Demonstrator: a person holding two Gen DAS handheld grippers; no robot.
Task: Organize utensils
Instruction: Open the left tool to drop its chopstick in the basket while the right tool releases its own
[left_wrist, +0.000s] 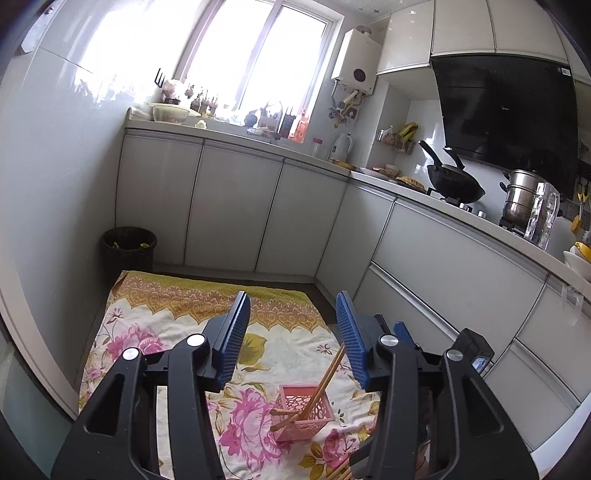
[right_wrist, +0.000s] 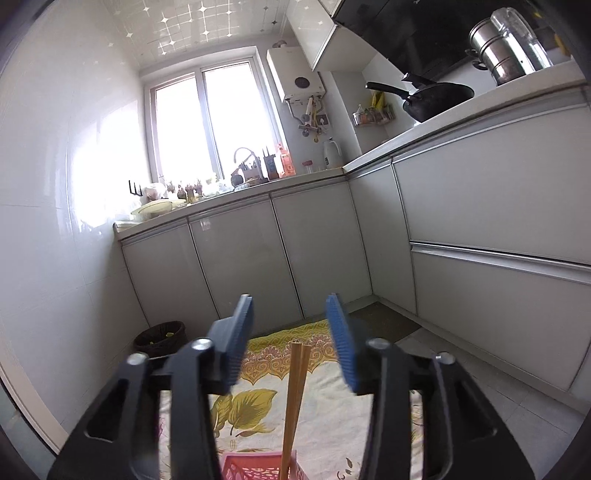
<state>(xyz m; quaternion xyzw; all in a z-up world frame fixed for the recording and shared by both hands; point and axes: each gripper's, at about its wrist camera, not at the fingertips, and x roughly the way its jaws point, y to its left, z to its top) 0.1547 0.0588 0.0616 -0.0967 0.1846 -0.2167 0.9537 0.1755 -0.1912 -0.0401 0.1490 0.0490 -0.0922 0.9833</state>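
While chopsticks lean in the pink basket, both claws (near level) hover released.

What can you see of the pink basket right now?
The pink basket is a small square holder, apparently plastic, with perforated lattice walls and an open top. It stands on the floral cloth, tilted in the left wrist view. Wooden chopsticks lean inside it, tips above the rim; one pokes out through a side wall. In the right wrist view only its rim shows. No hand-held gripper touches it.
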